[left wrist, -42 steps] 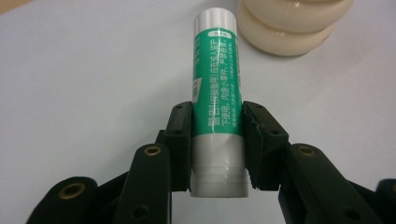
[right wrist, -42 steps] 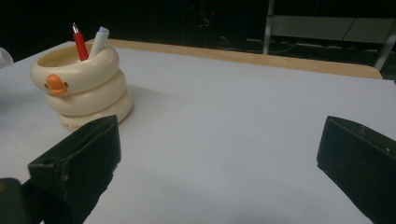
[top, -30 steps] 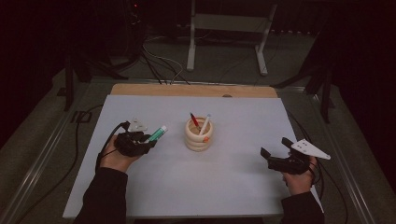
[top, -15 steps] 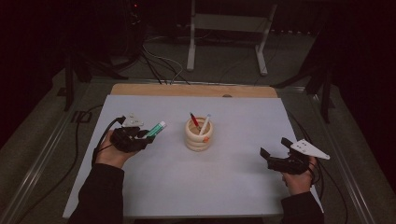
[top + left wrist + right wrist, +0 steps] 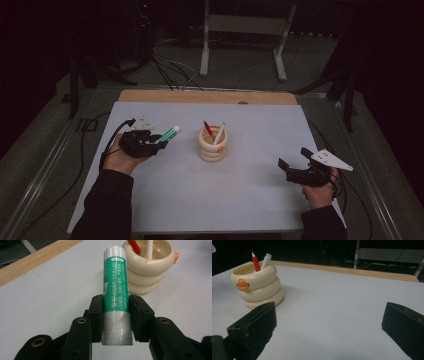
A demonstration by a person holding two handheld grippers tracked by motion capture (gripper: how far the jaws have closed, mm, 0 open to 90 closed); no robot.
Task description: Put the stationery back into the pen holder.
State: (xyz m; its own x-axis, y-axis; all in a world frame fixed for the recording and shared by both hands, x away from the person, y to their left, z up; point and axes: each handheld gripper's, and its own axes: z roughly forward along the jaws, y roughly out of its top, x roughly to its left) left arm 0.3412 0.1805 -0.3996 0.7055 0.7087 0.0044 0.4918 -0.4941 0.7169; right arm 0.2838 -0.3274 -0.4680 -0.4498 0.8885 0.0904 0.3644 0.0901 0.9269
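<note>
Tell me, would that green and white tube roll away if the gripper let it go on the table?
Probably yes. The glue stick is a smooth round tube, so lying on its side on the flat table it would likely roll. It looks stiff, since the left gripper squeezes it without denting it. Its glossy skin may be a little slippery.

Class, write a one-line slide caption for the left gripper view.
Left hand-held gripper clamps a green-and-white glue stick beside a cream ringed pen holder.

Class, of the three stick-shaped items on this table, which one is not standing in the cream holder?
The green glue stick: the left tool grips it, while the red pen and white pen stand inside the holder.
</note>
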